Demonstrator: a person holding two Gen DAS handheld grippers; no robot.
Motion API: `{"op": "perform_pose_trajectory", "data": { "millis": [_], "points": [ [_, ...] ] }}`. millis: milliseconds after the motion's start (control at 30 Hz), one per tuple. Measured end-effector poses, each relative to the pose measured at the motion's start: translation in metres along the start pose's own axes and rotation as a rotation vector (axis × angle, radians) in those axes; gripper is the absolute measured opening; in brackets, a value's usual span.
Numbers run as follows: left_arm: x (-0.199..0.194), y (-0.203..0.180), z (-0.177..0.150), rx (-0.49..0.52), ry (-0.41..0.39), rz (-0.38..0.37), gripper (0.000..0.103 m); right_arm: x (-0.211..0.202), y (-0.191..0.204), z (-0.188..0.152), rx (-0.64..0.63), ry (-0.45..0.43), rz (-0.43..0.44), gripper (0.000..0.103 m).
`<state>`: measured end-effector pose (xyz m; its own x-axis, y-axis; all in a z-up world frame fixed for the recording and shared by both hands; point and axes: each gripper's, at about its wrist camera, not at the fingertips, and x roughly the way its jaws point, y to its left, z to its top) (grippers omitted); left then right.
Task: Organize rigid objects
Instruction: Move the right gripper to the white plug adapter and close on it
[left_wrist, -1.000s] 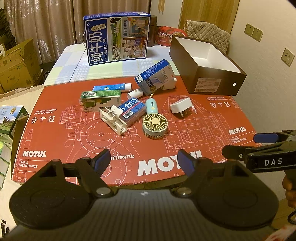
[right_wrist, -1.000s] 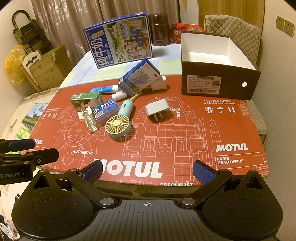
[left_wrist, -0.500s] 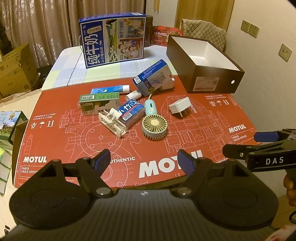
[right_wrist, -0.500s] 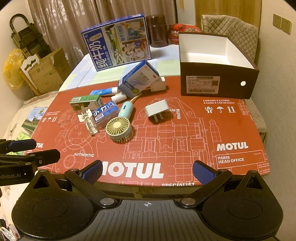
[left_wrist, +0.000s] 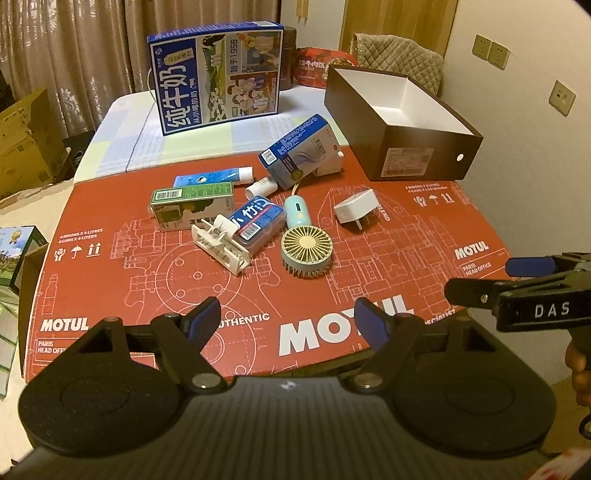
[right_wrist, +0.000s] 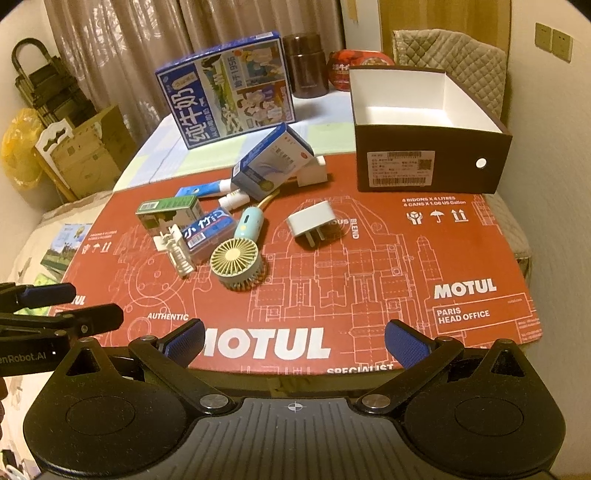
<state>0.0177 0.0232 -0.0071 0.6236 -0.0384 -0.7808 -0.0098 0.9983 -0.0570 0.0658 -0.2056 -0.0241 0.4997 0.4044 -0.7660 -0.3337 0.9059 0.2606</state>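
Small items lie in a cluster on the red Motul cardboard mat (left_wrist: 147, 280): a green fan (left_wrist: 306, 251), a white plug adapter (left_wrist: 356, 208), a blue-and-white box (left_wrist: 299, 147), a green box (left_wrist: 192, 201), a small blue pack (left_wrist: 258, 221), a white plastic piece (left_wrist: 221, 247) and a blue tube (left_wrist: 210, 179). An open brown box (left_wrist: 421, 155) with a white inside stands at the back right. My left gripper (left_wrist: 288, 321) hovers open at the mat's near edge. My right gripper (right_wrist: 294, 339) is open too, to the right of the left one; both hold nothing.
A large blue milk carton (left_wrist: 218, 77) stands upright behind the cluster. A dark jar (right_wrist: 304, 66) and a red tin (right_wrist: 360, 68) sit at the far end. Cardboard boxes (right_wrist: 92, 155) stand on the floor to the left, and a wall runs close on the right.
Both views drift only slightly. No object on the mat has moved, and both grippers stay open.
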Motion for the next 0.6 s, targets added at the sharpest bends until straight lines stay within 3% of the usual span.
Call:
{"op": "perform_pose_trajectory", "data": {
  "millis": [600],
  "points": [
    [0.048, -0.003, 0.009, 0.009, 0.018, -0.025, 0.073, 0.028, -0.024, 0.01, -0.017, -0.026, 0.04, 0.101]
  ]
}}
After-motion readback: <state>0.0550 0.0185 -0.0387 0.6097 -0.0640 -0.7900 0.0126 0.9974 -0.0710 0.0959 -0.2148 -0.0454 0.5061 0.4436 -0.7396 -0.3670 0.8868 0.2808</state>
